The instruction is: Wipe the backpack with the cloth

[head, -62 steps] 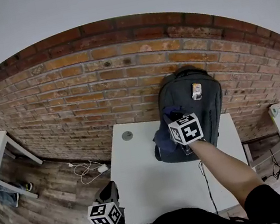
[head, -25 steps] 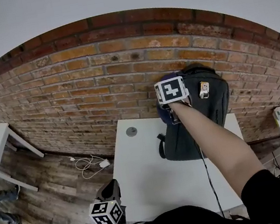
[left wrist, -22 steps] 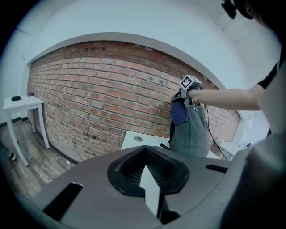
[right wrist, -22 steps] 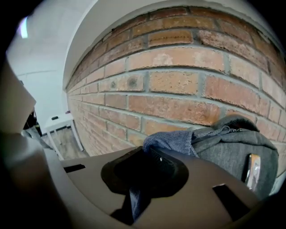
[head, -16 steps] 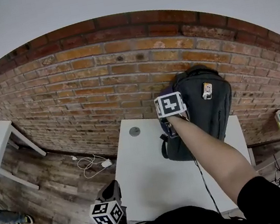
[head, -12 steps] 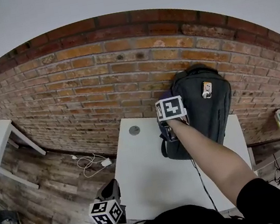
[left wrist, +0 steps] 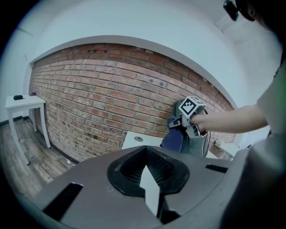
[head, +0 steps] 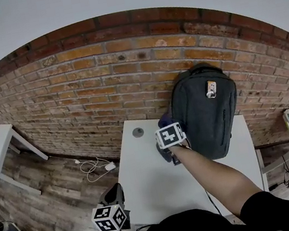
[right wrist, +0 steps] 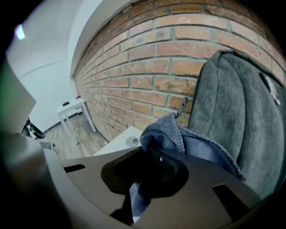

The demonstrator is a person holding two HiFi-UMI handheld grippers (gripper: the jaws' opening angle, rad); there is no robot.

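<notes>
We hold the right gripper (head: 168, 135) out over the white table (head: 145, 184), at the lower left edge of the backpack (head: 206, 111). Its jaws are clamped on the blue cloth (right wrist: 178, 138): in the right gripper view the cloth bunches up out of the jaws and a strip of it hangs down between them. The free folds lie against the grey side of the backpack, so the cloth sits at the bag's left flank, low down, close to the table top.

The backpack stands upright at the back of the table and leans on the brick wall (head: 100, 86). A small tag (head: 211, 89) sits high on its front. We can see only its outside; what it holds does not show, and we cannot tell how its zips stand.

Our left gripper (head: 108, 218) hangs low at the near left corner of the table, well apart from the bag. Its jaws are together with nothing between them.

A round grey cap (head: 137, 132) is set in the table near the wall, just left of the cloth.
</notes>
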